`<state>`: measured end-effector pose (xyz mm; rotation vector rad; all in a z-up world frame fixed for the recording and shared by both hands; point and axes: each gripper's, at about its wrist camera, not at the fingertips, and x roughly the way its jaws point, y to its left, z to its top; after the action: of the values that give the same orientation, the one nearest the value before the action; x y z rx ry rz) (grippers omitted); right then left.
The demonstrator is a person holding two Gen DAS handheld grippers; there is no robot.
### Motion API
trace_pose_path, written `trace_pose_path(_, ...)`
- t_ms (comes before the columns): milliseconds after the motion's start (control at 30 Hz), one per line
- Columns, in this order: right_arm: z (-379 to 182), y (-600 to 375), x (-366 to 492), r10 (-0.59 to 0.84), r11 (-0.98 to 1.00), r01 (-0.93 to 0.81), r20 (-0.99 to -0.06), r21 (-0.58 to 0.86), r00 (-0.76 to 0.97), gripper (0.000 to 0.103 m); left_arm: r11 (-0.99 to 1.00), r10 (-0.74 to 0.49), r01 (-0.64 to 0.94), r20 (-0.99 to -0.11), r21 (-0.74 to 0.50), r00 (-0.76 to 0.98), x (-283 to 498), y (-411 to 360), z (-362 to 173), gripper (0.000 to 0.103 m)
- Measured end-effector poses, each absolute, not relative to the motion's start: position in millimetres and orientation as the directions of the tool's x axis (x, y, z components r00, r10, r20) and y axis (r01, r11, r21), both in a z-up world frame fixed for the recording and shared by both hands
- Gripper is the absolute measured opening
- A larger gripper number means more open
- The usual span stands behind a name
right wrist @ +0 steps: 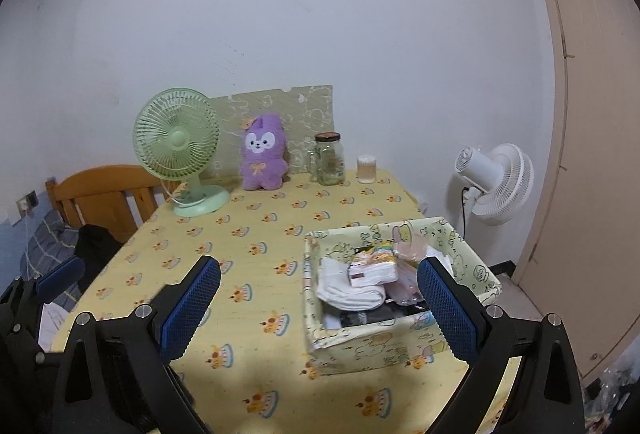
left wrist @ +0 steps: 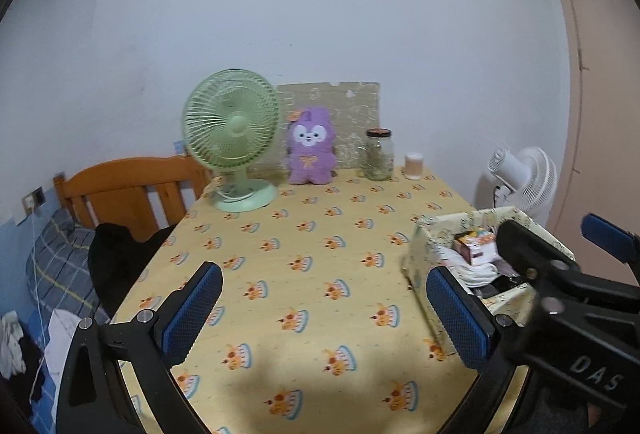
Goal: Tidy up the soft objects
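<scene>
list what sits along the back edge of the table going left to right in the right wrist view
green fan → purple plush toy → glass jar → small cup

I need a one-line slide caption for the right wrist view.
Open right tongs hover before a patterned fabric box of white folded cloths on a yellow tablecloth.
</scene>
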<state>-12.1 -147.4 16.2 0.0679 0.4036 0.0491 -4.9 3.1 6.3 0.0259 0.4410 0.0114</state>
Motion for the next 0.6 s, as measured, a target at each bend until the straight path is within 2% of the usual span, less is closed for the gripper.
trace_pose_path(200,19,-138,-20,0.069,0.996,-0.045,-0.379,0.071,0.923,0.100,0.999,0.053,-0.054,-0.416,0.011,0.908,-15,25,8,0.103)
trace_pose_path(600,23,-134,-27,0.073,0.996,-0.050,-0.357,0.073,0.931,0.100,0.998,0.050,-0.055,-0.398,-0.001,0.916,-25,36,13,0.103)
